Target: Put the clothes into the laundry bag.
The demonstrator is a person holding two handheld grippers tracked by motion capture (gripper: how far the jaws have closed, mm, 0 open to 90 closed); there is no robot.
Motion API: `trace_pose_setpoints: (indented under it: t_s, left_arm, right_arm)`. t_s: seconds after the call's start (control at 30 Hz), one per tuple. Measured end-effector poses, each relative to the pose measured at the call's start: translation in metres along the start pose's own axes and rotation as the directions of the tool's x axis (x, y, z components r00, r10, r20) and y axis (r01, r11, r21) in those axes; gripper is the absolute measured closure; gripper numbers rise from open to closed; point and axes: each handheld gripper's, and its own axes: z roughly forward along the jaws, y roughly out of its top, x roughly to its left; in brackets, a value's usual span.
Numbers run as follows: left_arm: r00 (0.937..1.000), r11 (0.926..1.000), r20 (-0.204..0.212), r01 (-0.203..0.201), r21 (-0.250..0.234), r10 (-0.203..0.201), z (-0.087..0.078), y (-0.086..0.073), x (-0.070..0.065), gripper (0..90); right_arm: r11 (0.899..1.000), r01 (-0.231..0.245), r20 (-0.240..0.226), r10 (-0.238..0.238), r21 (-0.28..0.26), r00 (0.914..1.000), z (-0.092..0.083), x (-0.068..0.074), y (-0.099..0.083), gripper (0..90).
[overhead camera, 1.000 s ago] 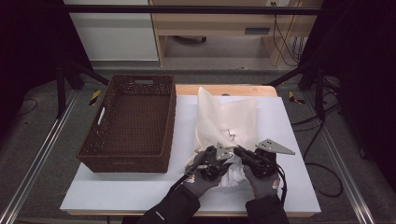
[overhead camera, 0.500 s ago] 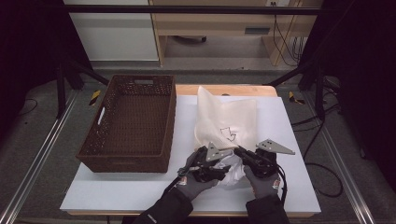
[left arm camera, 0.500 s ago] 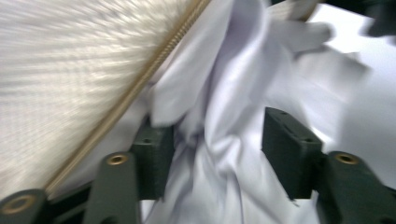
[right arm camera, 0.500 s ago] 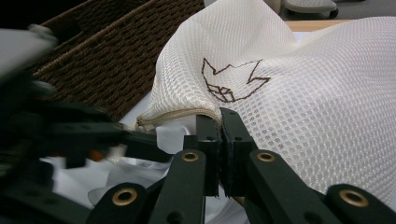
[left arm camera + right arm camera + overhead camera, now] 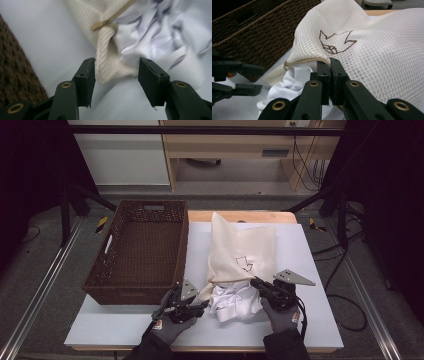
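Our left gripper (image 5: 192, 307) has slid off leftward, its jaws just opened and holding nothing. The bag (image 5: 243, 251) corner (image 5: 110, 72) lies straight ahead between them, nearest that hand; our right gripper (image 5: 329, 65) pinches the bag's mouth.

High view overhead facing forward, gripper views close, perhaps low, sharing mesh bag (image 5: 243, 251)

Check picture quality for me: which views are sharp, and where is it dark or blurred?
High view: table evenly lit, surroundings black, slightly soft. Left gripper view: jaws sharp, white cloth and mesh bag blurred close up. Right gripper view: mesh bag weave crisp, basket dim.
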Motion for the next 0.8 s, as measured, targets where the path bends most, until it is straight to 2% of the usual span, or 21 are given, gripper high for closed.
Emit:
trace_pose_setpoints:
  t_s: [0.07, 0.13, 0.17, 0.23, 0.33, 0.37, 0.47, 0.6, 0.7, 0.73, 0.8]
  left_arm:
    - [0.9998, 0.9999, -0.017, 0.005, 0.012, -0.005, 0.008, -0.001, 0.002, 47.8]
    - [0.9994, 0.9998, -0.035, -0.006, 0.016, 0.007, 0.016, 0.0, 0.003, 50.4]
    - [0.9998, 0.9999, -0.021, -0.004, 0.015, 0.005, 0.019, 0.001, 0.004, 53.4]
    - [1.0, 0.9998, 0.0, 0.002, 0.019, -0.002, 0.024, 0.002, 0.004, 61.7]
    - [0.9991, 0.9989, 0.014, -0.04, 0.023, 0.04, 0.021, 0.001, 0.0, 79.6]
    - [0.9988, 0.9986, 0.018, -0.047, 0.025, 0.047, 0.018, 0.0, -0.001, 82.5]
    - [0.9979, 0.9984, 0.042, -0.05, 0.026, 0.049, 0.008, -0.004, -0.002, 84.3]
    - [0.9969, 0.9973, 0.045, -0.066, 0.032, 0.065, -0.008, -0.015, -0.007, 84.5]
    - [0.9968, 0.998, 0.056, -0.058, 0.026, 0.056, -0.009, -0.023, -0.009, 84.3]
    - [0.997, 0.9978, 0.052, -0.059, 0.031, 0.058, -0.008, -0.025, -0.01, 84.3]
    - [0.9968, 0.9986, 0.069, -0.043, 0.031, 0.041, -0.005, -0.028, -0.009, 84.1]
  right_arm:
    - [1.0, 0.003, 0.001, -0.003, -0.001, 1.0, 0.0, 0.0, 0.0, 87.9]
    - [1.0, 0.003, 0.001, -0.003, 0.0, 1.0, 0.0, 0.0, 0.0, 87.9]
    - [1.0, 0.003, 0.001, -0.003, 0.0, 1.0, 0.0, 0.0, 0.0, 87.9]
    - [1.0, 0.004, 0.0, -0.004, 0.0, 1.0, 0.0, 0.0, 0.0, 87.9]
    - [1.0, 0.004, -0.002, -0.004, 0.001, 1.0, 0.0, 0.0, 0.0, 87.9]
    - [1.0, 0.004, -0.003, -0.004, 0.001, 1.0, 0.0, 0.0, 0.0, 87.9]
    - [1.0, 0.002, -0.006, -0.002, 0.002, 1.0, -0.001, 0.001, 0.0, 87.8]
    - [1.0, 0.016, -0.013, -0.016, 0.017, 0.9998, 0.003, 0.004, -0.001, 86.9]
    - [0.999, 0.026, -0.014, -0.026, 0.031, 0.9996, 0.007, 0.009, -0.003, 84.7]
    - [0.999, 0.032, -0.014, -0.031, 0.035, 0.9994, 0.008, 0.01, -0.003, 83.1]
    - [0.999, 0.039, -0.013, -0.039, 0.037, 0.9992, 0.009, 0.012, -0.004, 78.3]
